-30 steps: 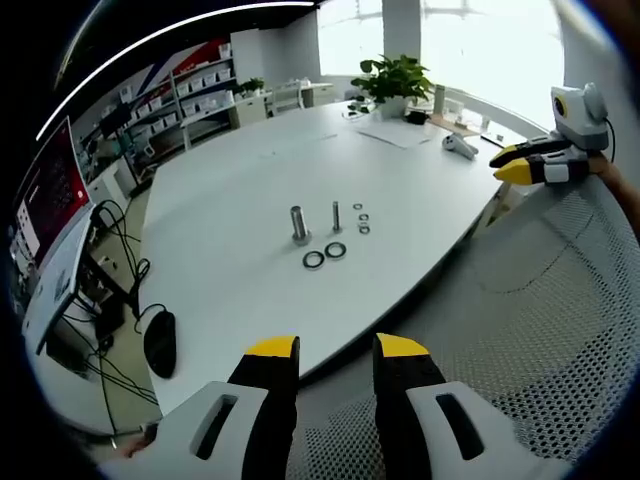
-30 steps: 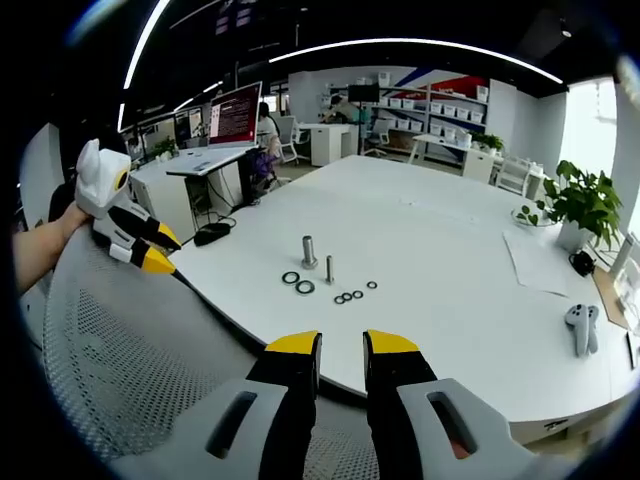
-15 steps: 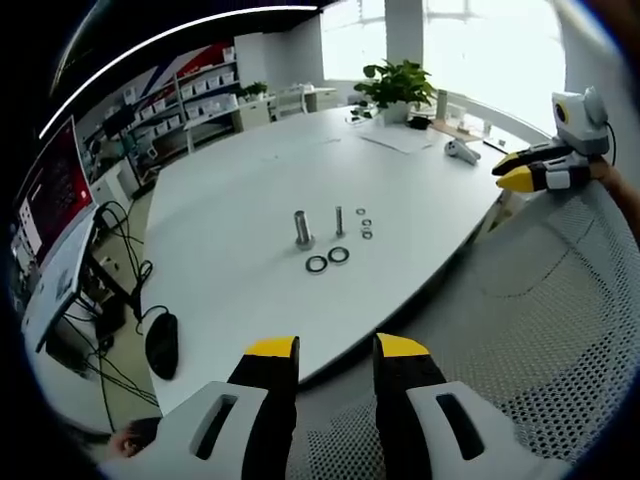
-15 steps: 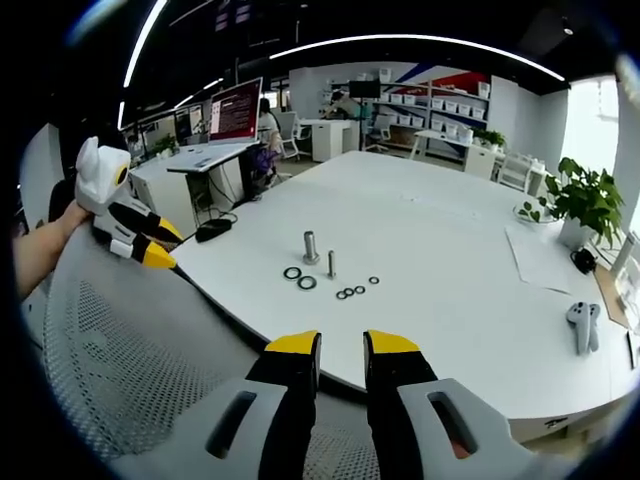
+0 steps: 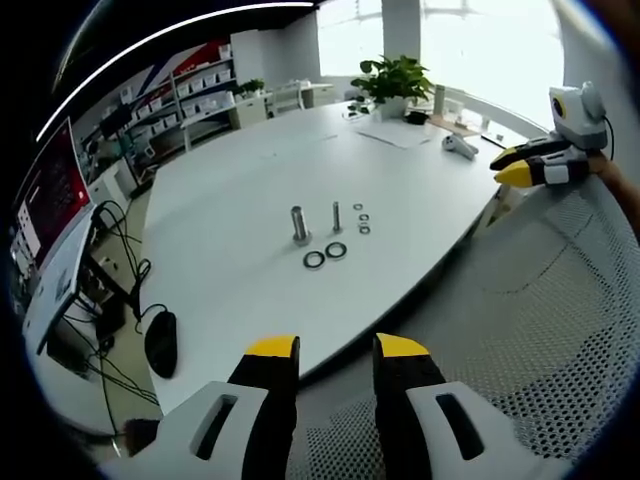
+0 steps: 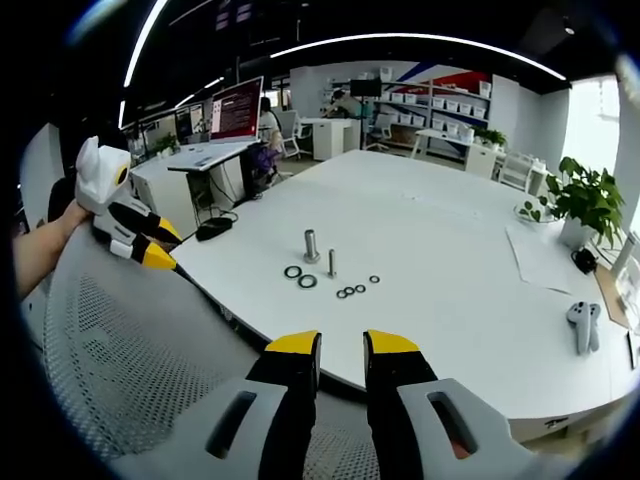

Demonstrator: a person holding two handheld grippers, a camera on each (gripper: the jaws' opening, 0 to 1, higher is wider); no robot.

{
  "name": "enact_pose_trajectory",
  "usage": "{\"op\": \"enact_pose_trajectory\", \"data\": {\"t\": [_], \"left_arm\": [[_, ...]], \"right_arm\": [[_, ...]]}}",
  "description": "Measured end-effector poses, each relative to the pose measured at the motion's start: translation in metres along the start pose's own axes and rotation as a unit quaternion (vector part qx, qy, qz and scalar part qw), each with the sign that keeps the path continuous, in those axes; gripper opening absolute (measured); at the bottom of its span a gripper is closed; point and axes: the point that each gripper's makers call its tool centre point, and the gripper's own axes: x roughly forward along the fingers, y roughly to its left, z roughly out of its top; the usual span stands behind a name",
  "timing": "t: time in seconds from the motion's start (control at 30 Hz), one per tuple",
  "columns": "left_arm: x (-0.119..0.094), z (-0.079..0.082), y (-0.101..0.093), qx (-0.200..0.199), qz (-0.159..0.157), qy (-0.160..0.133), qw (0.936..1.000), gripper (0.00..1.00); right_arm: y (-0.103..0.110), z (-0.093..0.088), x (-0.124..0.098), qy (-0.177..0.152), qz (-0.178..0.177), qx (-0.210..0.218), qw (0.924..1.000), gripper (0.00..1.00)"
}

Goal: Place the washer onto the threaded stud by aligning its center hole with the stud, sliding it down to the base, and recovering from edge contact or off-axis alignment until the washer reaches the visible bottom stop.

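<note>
Only the views have wobbled slightly; the washers [image 5: 325, 254] lie unmoved.

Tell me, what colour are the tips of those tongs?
Bright yellow, above black jaws, on both the left tongs and right tongs; clearest in the right gripper view.

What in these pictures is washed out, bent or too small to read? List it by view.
Left gripper view: the windows behind the plant are blown out to white, and the table edge bows with fisheye distortion. Right gripper view: the ceiling light strip curves into an arc, the window at right glares, and the washers and studs are small but sharp.
</note>
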Motion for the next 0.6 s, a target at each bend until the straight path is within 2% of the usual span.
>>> {"op": "enact_pose_trajectory", "data": {"t": [0.6], "left_arm": [[0.001, -0.0002, 0.0022, 0.001, -0.002, 0.0, 1.0, 0.27]], "right_arm": [[0.0019, 0.001, -0.0007, 0.0, 0.001, -0.001, 1.0, 0.2]]}}
